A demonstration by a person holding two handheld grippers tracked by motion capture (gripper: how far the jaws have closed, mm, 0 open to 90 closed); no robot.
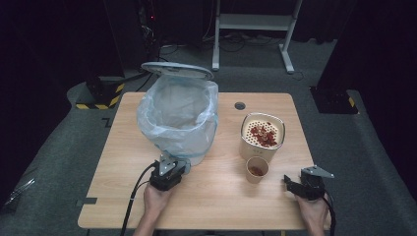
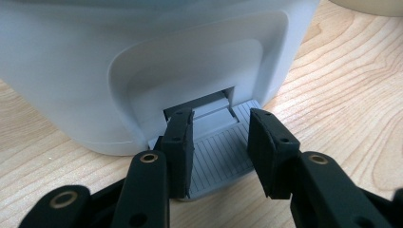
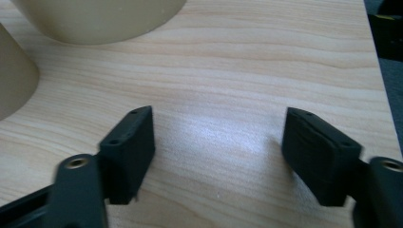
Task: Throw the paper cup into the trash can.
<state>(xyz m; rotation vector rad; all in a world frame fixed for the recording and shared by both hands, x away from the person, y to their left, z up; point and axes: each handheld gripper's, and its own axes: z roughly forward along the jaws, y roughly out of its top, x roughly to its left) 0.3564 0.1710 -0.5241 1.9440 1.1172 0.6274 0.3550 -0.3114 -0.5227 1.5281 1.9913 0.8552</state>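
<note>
A white pedal bin (image 1: 179, 115) lined with a clear plastic bag stands on the left half of the table, its lid (image 1: 177, 70) tipped up at the back. My left gripper (image 1: 178, 164) is at the bin's foot. In the left gripper view the bin (image 2: 142, 57) is close up, and my left gripper (image 2: 221, 116) is open, its jaws lying on the grey ribbed pedal (image 2: 218, 156) and gripping nothing. My right gripper (image 1: 286, 181) is low at the right, beside a paper cup (image 1: 257, 169) holding red bits. It (image 3: 219, 116) stands wide open over bare wood.
A cream container (image 1: 262, 135) with a perforated insert and red pieces stands just behind the cup. In the right gripper view the cup (image 3: 14, 76) and the container (image 3: 100, 19) lie ahead on the left. The table's right edge (image 1: 309, 162) is near my right gripper.
</note>
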